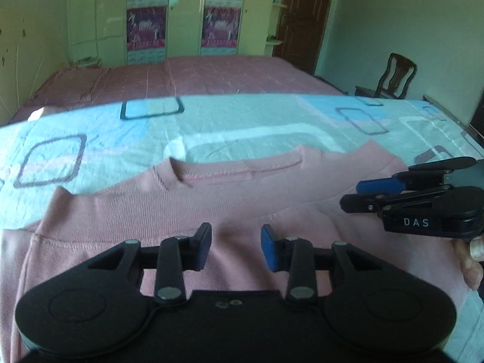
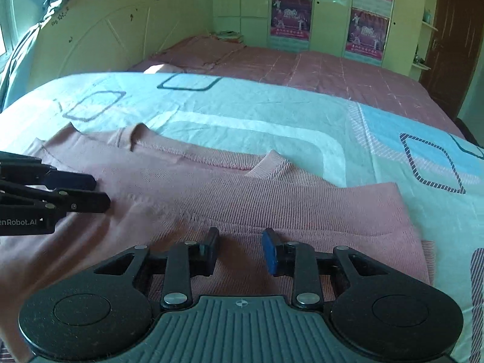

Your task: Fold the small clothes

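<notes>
pink bed [image 1: 211, 75], green wardrobe [image 1: 187, 15] (postered), wooden chair [image 1: 396, 75].

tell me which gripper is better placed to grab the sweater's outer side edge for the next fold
Right, probably. In its own view the right gripper hangs open over the pink sweater close to its free side edge, while the left gripper sits open over the chest area.
</notes>
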A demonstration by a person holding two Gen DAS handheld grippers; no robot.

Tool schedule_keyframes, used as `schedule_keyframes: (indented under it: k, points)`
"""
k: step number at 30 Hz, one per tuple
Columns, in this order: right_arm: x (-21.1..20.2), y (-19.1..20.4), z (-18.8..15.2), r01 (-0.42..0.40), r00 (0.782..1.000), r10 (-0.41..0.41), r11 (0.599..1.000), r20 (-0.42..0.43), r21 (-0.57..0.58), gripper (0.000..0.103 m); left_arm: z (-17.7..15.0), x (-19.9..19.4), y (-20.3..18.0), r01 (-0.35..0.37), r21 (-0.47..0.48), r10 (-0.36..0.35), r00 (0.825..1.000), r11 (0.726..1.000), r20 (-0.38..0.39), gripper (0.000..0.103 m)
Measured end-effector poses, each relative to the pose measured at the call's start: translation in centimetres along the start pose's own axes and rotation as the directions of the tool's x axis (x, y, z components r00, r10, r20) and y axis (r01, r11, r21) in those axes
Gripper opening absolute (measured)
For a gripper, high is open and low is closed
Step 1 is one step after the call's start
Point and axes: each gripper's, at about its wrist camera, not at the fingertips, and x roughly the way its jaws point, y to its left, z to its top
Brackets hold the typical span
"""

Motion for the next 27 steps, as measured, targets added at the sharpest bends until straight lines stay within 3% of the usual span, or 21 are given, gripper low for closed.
schedule_keyframes:
  k: [3, 7, 12, 15, 17, 20, 24, 27]
  points:
    - [-2.6, 1.2, -1.2, -0.086, 0.996, 0.086, 0.996, 0.032, -0.012, 0.031, -1.0, -2.2, -2.0, 0.066, -0.027, -0.066, 0.997, 0.997, 0.031, 0.05]
    - [-2.0, 3.3, -4.0, -0.087, 0.996, 0.084, 0.99, -0.034, -0.107, 0.031, -3.6, -0.9, -4.7, 0.037, 0.017, -0.036, 0.998, 0.999, -0.049, 0.049]
    - [-2.2, 3.2, -4.3, -0.064, 0.998, 0.063, 0.995, -0.014, -0.074, 0.034, -3.9, -0.9, -5.2, -0.011, 0.039, 0.013, 0.999, 0.999, -0.041, 0.049]
    - [-4.1, 2.9, -4.8, -0.048, 0.999, 0.05, 0.994, 0.017, -0.093, 0.034, -3.8, -3.0, -4.4, -0.02, 0.017, 0.02, 1.0, 1.0, 0.014, 0.051]
    - [-3.7, 2.2, -6.0, -0.015, 0.999, 0.012, 0.994, -0.036, -0.109, 0.034, -4.6, -2.7, -3.5, -0.053, 0.017, 0.054, 0.998, 0.998, -0.03, 0.051]
    - [-4.0, 0.5, -6.5, -0.051, 0.998, 0.051, 0.998, -0.033, -0.021, 0.034, -5.9, -2.9, -2.1, -0.066, 0.002, 0.066, 0.997, 0.998, -0.037, 0.053]
    - [-7.0, -0.6, -6.5, 0.005, 1.0, -0.005, 1.0, 0.021, 0.009, 0.034, -6.5, -6.1, 0.0, -0.086, -0.057, 0.087, 0.996, 0.995, 0.021, 0.052]
    - [-7.1, -2.6, -8.6, 0.086, 0.993, -0.086, 0.996, -0.077, -0.003, 0.034, -8.3, -7.3, 2.9, -0.152, -0.097, 0.151, 0.988, 0.984, -0.02, 0.052]
